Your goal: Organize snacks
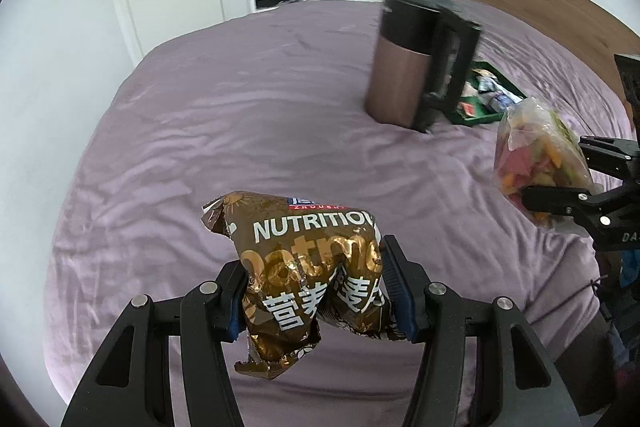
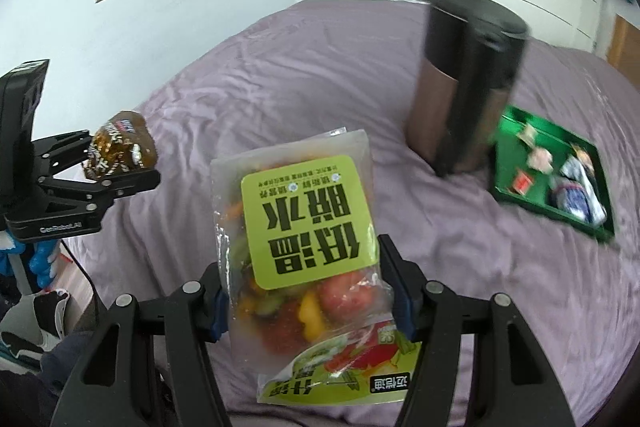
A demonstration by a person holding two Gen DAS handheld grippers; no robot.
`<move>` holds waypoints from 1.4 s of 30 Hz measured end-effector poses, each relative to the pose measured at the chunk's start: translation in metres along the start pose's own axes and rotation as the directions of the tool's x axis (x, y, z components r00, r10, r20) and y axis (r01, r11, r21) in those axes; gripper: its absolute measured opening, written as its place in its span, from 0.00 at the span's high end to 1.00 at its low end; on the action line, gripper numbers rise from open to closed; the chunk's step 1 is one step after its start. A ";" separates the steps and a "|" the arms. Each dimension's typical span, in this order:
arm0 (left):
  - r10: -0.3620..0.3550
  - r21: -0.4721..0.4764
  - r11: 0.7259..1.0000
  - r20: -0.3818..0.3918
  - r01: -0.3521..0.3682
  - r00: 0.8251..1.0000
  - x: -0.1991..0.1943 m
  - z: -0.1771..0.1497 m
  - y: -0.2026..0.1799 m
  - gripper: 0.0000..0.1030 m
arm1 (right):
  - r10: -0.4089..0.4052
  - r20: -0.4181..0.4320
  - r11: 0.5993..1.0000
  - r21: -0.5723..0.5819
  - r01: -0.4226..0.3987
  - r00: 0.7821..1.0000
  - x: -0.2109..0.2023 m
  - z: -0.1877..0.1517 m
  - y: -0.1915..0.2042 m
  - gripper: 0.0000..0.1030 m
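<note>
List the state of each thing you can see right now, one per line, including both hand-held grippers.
Left hand-held gripper: shut on the oatmeal packet.
Oatmeal packet: held above the bed, crumpled.
Right hand-held gripper: shut on the dried fruit bag.
Dried fruit bag: held above the bed, label upside down.
Canister: standing on the bed, lid on.
Green tray: open, lying on the bed, small snacks inside.

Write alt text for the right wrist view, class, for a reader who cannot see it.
The right gripper clamps a clear pouch of dried fruit with a lime-green label above a purple bedspread. Farther right, a tall brown canister stands beside a green tray of snacks; at left, the left gripper holds a brown oatmeal packet.
</note>
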State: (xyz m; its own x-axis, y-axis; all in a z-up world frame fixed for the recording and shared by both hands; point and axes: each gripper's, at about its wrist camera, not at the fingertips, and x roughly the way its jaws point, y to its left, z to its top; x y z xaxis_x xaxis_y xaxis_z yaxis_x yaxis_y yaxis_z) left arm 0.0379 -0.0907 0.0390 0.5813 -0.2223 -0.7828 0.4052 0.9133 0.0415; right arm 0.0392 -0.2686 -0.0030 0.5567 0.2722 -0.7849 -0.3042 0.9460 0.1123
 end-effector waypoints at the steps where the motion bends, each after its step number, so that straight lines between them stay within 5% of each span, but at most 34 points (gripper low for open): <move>1: -0.005 0.007 1.000 0.004 0.005 1.000 -0.003 0.000 -0.008 0.50 | -0.009 0.007 1.000 0.017 0.009 1.000 -0.005 -0.007 -0.007 0.63; 22: -0.122 0.234 0.966 0.046 0.108 0.991 -0.024 0.045 -0.163 0.50 | -0.170 0.111 0.946 0.295 0.131 0.979 -0.089 -0.092 -0.142 0.63; 42: -0.207 0.315 0.925 -0.043 0.210 0.977 0.058 0.117 -0.294 0.50 | -0.270 0.112 0.909 0.358 0.214 0.956 -0.097 -0.075 -0.268 0.62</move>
State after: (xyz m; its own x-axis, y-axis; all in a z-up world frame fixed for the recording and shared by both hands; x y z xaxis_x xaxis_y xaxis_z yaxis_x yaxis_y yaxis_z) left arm 0.0352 -0.4124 0.0541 0.4535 -0.3919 -0.8005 0.7198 0.6907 0.0697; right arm 0.0090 -0.5621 -0.0029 0.7012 0.0250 -0.7125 0.1197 0.9811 0.1522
